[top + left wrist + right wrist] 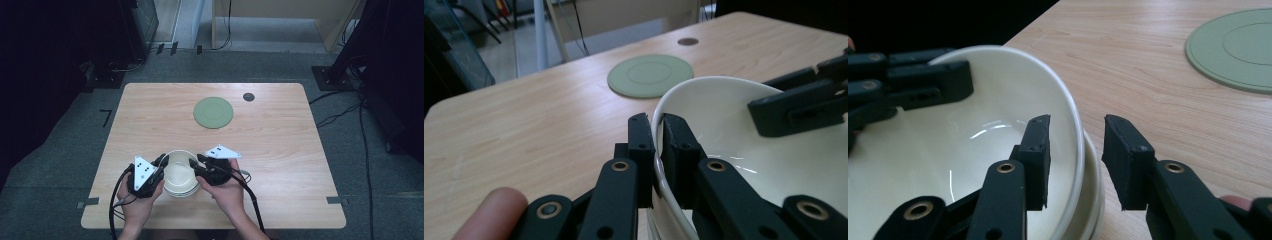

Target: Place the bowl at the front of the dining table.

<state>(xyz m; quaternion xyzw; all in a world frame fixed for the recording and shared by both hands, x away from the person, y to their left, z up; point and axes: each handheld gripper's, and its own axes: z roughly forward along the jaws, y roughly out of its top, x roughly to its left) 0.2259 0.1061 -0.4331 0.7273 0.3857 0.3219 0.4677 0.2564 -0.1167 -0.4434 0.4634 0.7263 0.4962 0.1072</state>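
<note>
A stack of cream bowls (179, 176) sits near the table's front edge, between my two hands. My left gripper (164, 161) is shut on the left rim of the top bowl (724, 115), one jaw inside and one outside (655, 135). My right gripper (194, 163) is open across the opposite rim (1075, 150). Its left jaw is inside the top bowl (973, 150) and its right jaw is outside the rim of the lower bowl (1095, 187), with a gap on both sides. The left gripper (918, 85) shows across the bowl.
A flat green plate (213, 112) lies at the table's far middle (650, 75) (1238, 50). A small dark disc (248, 96) is set in the tabletop beyond it. Cables trail from both grippers toward the front edge.
</note>
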